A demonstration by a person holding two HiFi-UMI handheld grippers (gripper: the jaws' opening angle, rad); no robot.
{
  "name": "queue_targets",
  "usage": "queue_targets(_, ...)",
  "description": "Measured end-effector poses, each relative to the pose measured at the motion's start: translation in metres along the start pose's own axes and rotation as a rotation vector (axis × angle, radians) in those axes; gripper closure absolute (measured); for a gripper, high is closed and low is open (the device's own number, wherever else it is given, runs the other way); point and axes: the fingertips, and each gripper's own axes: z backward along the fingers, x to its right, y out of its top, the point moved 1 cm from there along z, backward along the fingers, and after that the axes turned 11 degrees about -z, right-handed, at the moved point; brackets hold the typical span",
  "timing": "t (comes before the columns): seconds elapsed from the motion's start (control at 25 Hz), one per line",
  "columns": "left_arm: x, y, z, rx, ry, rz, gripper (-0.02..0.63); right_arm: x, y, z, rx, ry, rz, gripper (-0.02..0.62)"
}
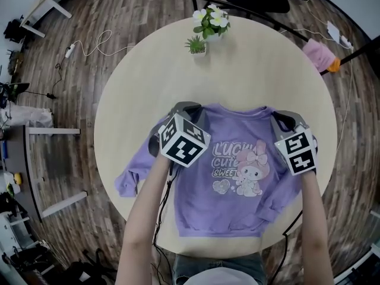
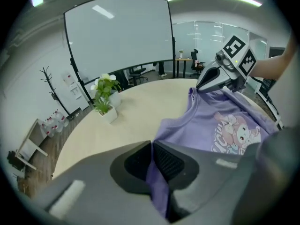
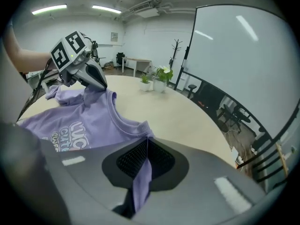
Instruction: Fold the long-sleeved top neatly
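Observation:
A purple long-sleeved top (image 1: 237, 200) with a cartoon print lies face up on the round beige table (image 1: 154, 70), collar away from me. My left gripper (image 1: 185, 107) is at the top's left shoulder and my right gripper (image 1: 284, 119) at its right shoulder. In the left gripper view my left gripper (image 2: 153, 146) is shut on a fold of the purple fabric (image 2: 220, 121), with the right gripper (image 2: 202, 84) across from it. In the right gripper view my right gripper (image 3: 147, 142) pinches the shoulder seam of the top (image 3: 89, 121), and the left gripper (image 3: 101, 84) shows beyond.
A flowering pot plant (image 1: 209, 22) and a small green one (image 1: 196, 44) stand at the table's far edge. The left sleeve (image 1: 126, 183) reaches the table's left rim. A pink cloth (image 1: 319, 53) lies off the table at the far right.

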Motion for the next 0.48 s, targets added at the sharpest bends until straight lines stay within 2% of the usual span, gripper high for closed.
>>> queue_targets(0.16, -0.021, 0.021, 0.007, 0.047, 0.071, -0.003, 0.589, 0.014, 0.023, 0.006, 0.064, -0.039, -0.008, 0.565)
queue_targets(0.48, -0.031, 0.014, -0.027, -0.013, 0.092, 0.021, 0.584, 0.020, 0.014, -0.026, 0.037, -0.062, -0.054, 0.565)
